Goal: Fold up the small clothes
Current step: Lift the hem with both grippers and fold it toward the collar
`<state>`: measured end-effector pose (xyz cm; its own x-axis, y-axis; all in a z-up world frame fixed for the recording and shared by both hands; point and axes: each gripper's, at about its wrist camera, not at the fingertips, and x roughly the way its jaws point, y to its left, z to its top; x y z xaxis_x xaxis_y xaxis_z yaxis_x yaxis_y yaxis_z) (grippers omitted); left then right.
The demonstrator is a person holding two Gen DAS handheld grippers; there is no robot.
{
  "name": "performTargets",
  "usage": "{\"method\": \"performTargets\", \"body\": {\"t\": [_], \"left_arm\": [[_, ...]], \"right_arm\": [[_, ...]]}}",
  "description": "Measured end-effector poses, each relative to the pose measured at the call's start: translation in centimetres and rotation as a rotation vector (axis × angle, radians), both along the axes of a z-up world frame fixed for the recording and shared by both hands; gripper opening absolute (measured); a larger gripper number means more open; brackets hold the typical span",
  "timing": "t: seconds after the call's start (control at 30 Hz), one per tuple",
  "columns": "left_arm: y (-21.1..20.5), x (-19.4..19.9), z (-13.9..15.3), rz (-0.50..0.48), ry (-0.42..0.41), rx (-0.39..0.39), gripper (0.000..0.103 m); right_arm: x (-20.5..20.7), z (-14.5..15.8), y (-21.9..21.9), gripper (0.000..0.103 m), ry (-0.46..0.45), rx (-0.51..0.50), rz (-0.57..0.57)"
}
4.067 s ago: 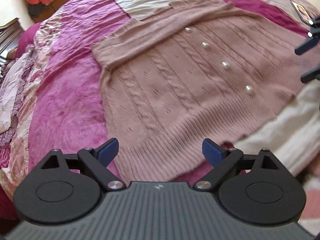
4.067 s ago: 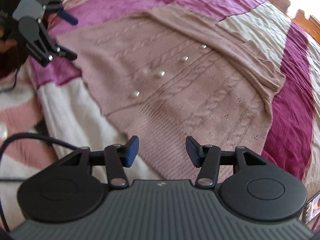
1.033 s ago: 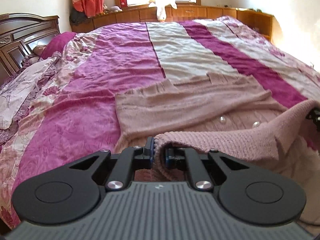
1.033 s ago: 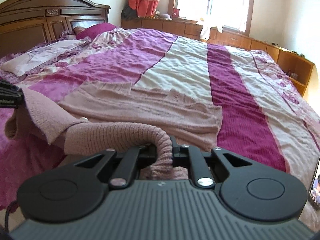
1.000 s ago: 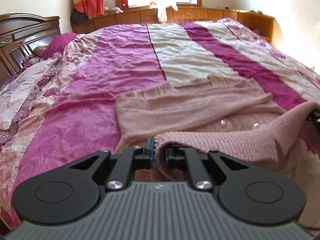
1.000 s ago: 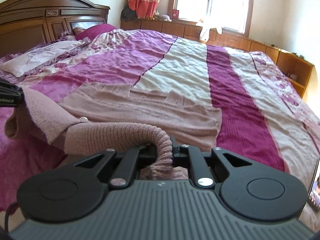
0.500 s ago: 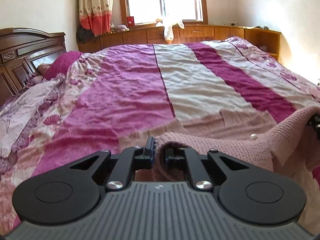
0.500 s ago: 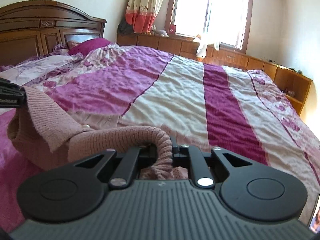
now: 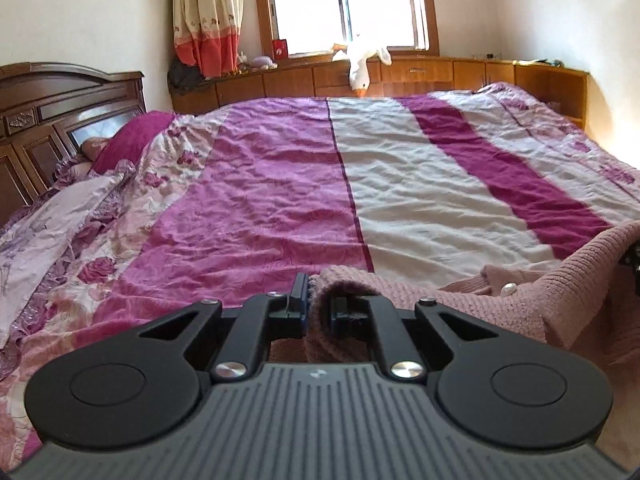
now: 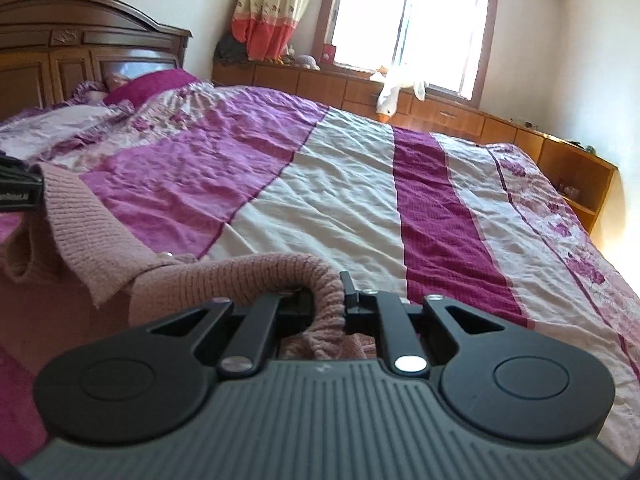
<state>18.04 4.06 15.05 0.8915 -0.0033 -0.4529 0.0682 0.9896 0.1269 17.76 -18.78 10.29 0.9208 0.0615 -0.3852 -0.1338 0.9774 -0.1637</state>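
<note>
A dusty-pink cable-knit cardigan (image 9: 520, 312) with pearl buttons (image 9: 509, 290) hangs lifted above the bed, its ribbed hem stretched between both grippers. My left gripper (image 9: 318, 304) is shut on one hem corner, the knit bunched between its jaws. In the right wrist view the cardigan (image 10: 224, 280) curls over into my right gripper (image 10: 330, 300), which is shut on the other hem corner. The left gripper's tip (image 10: 16, 192) shows at the left edge there, holding the far end. The garment's lower part is hidden below the gripper bodies.
A wide bed with a striped magenta, pink and cream quilt (image 9: 400, 184) fills both views. A dark wooden headboard (image 10: 80, 56) and pillows (image 9: 48, 216) lie left. Low wooden cabinets (image 9: 440, 76) run under the window, with a white plush goose (image 10: 390, 96) hanging over them.
Both grippers have kept rising and tilting up with the hem; the flat part of the cardigan on the quilt has dropped out of view, and more wall and window show.
</note>
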Motion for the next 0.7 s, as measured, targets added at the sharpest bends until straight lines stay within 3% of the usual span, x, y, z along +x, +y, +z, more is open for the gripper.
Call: {"method": "performTargets", "body": {"t": [0.37,0.7], "left_arm": [[0.3,7.2,-7.5,0.037,0.128,0.04,0.011],[1.0,10.2,-12.0,0.045,0.207,0.067,0.016]], "right_arm": [[5.1,-5.3,0.8,0.013,0.097,-0.02,-0.035],[7.1,-8.8,0.1,0.016,0.18,0.006,-0.021]]}}
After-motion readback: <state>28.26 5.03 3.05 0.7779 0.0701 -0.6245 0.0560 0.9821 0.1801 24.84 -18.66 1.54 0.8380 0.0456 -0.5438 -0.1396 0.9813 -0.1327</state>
